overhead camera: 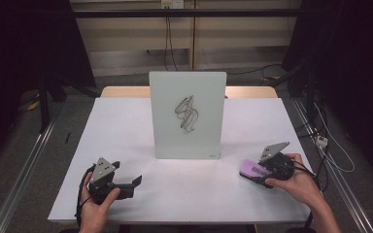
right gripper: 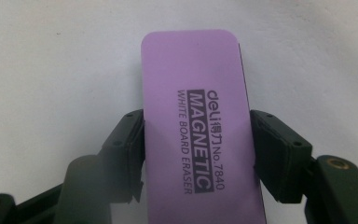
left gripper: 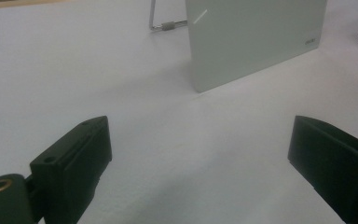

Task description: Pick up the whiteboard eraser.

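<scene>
The table (overhead camera: 126,145) is evenly and brightly lit from above, while the surroundings are left dark. A soft shadow is cast in front of the board (overhead camera: 188,114). In the left gripper view a small glare streak is seen on the board and the near jaws are blurred. The eraser (right gripper: 200,126) print is rendered sharp.

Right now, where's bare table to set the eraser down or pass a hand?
Widest free patch: the white table left of the upright whiteboard, beyond the open left gripper. Also free: the front strip between the two grippers, before the board. Tighter at the right, where the right gripper is shut on the purple eraser near the table edge.
</scene>
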Demonstrator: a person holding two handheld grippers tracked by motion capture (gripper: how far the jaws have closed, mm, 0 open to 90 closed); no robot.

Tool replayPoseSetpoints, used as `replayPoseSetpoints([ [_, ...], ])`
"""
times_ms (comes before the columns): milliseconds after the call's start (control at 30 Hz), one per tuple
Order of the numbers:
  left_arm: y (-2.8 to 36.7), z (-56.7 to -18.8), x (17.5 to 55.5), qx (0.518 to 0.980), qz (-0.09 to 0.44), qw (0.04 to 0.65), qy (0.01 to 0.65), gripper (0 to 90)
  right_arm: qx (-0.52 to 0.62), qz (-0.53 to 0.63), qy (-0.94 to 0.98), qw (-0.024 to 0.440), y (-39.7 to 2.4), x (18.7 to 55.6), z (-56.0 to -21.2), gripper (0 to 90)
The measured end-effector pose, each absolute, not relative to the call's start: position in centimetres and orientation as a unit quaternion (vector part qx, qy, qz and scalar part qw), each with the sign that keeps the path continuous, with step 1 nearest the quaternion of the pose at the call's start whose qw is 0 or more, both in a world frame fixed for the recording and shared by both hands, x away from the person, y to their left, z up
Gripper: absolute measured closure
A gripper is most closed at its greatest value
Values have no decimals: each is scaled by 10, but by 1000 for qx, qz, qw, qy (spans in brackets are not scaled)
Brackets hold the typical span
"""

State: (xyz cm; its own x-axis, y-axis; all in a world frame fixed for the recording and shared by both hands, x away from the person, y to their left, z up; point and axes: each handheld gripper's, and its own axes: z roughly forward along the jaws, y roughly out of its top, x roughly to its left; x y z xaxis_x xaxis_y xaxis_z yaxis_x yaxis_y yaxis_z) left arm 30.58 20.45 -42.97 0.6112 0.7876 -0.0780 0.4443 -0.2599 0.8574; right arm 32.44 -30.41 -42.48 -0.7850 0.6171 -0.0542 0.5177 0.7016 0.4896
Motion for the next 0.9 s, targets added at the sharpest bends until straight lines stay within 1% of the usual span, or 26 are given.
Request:
replayPoseSetpoints([
  [333,204,-430,306,771,187,459,399,61,325,222,913,104,-302,322,-423,404],
  [433,205,-430,306,772,187,459,398,61,327,228,910,111,-303,322,-420,405],
  [600,205,-430,306,771,188,459,399,61,344,255,893,137,-308,320,-409,407],
  [900,205,-429,305,772,186,460,397,61,367,296,868,156,-310,318,-405,407],
])
